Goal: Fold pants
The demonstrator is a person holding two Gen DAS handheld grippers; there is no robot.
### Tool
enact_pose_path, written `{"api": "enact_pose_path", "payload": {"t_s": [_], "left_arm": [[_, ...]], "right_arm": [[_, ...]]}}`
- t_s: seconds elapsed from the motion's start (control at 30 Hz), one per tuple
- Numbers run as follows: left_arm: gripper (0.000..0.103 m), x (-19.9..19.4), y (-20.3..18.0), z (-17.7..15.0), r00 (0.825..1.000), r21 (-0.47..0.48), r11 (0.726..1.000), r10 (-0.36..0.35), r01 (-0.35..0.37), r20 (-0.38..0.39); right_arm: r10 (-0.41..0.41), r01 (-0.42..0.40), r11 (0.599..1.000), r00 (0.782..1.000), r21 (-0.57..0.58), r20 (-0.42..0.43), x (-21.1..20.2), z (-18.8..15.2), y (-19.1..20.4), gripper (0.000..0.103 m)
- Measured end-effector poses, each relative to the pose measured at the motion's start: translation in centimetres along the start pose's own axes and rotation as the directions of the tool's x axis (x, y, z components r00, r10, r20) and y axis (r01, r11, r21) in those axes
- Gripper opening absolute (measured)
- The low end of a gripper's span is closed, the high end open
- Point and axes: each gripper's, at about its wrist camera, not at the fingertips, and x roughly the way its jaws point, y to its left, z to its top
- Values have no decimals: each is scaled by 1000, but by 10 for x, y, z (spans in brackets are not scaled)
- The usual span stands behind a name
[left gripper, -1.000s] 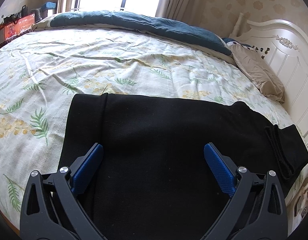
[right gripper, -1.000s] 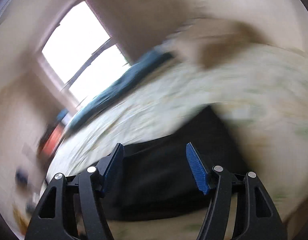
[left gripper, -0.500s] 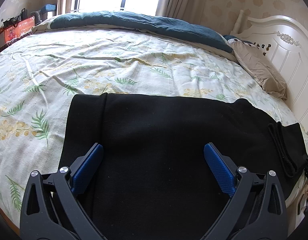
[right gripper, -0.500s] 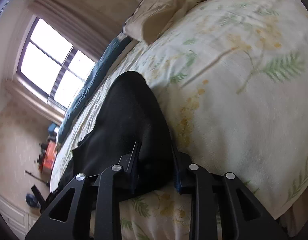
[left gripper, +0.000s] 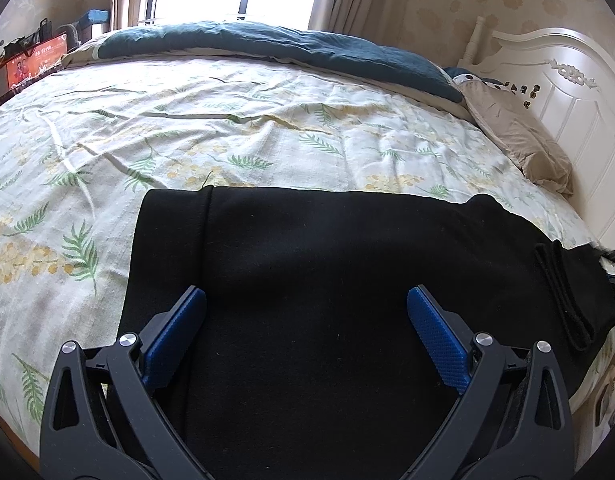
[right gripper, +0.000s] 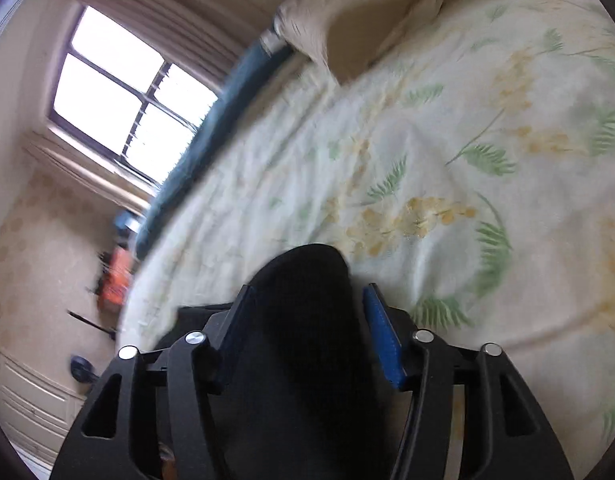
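Lifted pants (right gripper: 307, 320) apparently between right tongs (right gripper: 307, 304)

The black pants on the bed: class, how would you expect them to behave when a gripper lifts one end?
The black pants lie flat and follow the bedsheet, so they will probably be floppy and drape. In the right gripper the fabric bunches into a rounded hump, so it likely folds easily. The cloth looks thick and matte, so it is probably not slippery.

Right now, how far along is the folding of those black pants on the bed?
Early on. The black pants already lie flat and doubled lengthwise on the floral bedsheet. The right gripper has a bunched end between its fingers; its jaws have just eased slightly apart. The left gripper hovers open above. The crosswise fold remains.
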Motion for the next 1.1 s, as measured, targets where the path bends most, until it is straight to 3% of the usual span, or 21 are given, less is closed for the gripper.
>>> {"api": "enact_pose_path", "payload": {"t_s": [0.13,0.23,0.27,0.33,0.4,0.5,0.6,0.63,0.67,0.73,0.83,0.93,1.0,1.1], "left_arm": [[100,0,0,0,1000,7,1000,-5,5,2],[100,0,1,0,1000,8,1000,-10,10,4],[100,0,1,-1,1000,7,1000,-11,11,5],[100,0,2,-1,1000,8,1000,-12,12,5],[100,0,2,-1,1000,6,1000,-13,12,5],[100,-1,3,-1,1000,5,1000,-22,22,5],[100,-2,3,-1,999,6,999,-31,31,4],[100,-2,3,-1,999,6,999,-34,34,4],[100,-2,3,0,999,6,999,-39,39,3],[100,-5,4,0,999,9,999,-46,46,0],[100,-19,11,5,997,-11,997,-82,82,6],[100,-42,39,12,988,-90,984,-150,153,36],[100,-52,68,16,980,-167,965,-195,200,46],[100,-45,113,18,961,-302,916,-277,265,1]], "right_arm": [[22,-21,999,1000,26,-17,0,-2,-7,38],[-77,75,997,991,19,113,-34,-7,7,44],[-75,75,997,983,5,166,-49,-14,18,44],[54,-52,999,983,-17,174,-58,-24,42,47],[220,-217,975,969,-44,111,-51,-44,71,51],[390,-392,918,920,-61,-43,-22,-80,105,52],[465,-478,878,866,-30,-184,19,-114,129,52],[458,-477,879,860,-32,-225,33,-124,133,52],[422,-446,894,867,-36,-265,48,-133,135,52],[386,-414,908,886,-63,-256,56,-140,134,51],[388,-416,907,886,-67,-253,51,-142,133,52],[391,-421,904,884,-73,-257,53,-140,130,52],[389,-419,904,886,-78,-252,54,-140,131,52],[394,-424,901,887,-90,-241,52,-143,137,56]]}}
